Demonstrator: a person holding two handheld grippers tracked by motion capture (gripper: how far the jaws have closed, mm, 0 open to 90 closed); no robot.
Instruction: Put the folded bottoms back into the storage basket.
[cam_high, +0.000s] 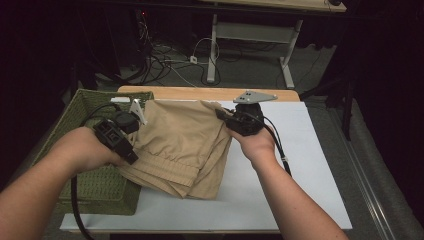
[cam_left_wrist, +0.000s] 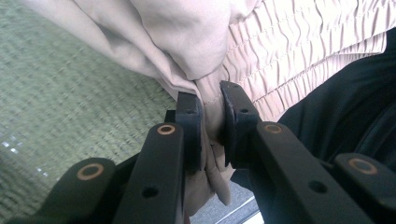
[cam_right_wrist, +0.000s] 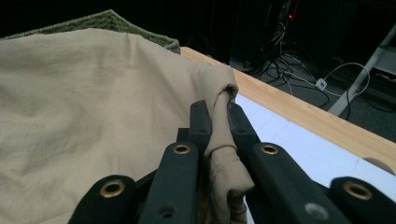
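A table (cam_high: 300, 170) with a white top and a pale wooden edge along its far side carries everything. Its bare white surface spreads below and to the right of the right gripper (cam_high: 226, 118). A green woven basket (cam_high: 95, 187) stands on the table's left end, beneath and to the left of the left gripper (cam_high: 134, 145). Between the two grippers, the lower folds of a tan cloth (cam_high: 185, 145) rest on the white top, just beside the basket.

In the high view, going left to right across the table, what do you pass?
Green woven basket → left gripper → tan folded garment → right gripper → bare white tabletop.
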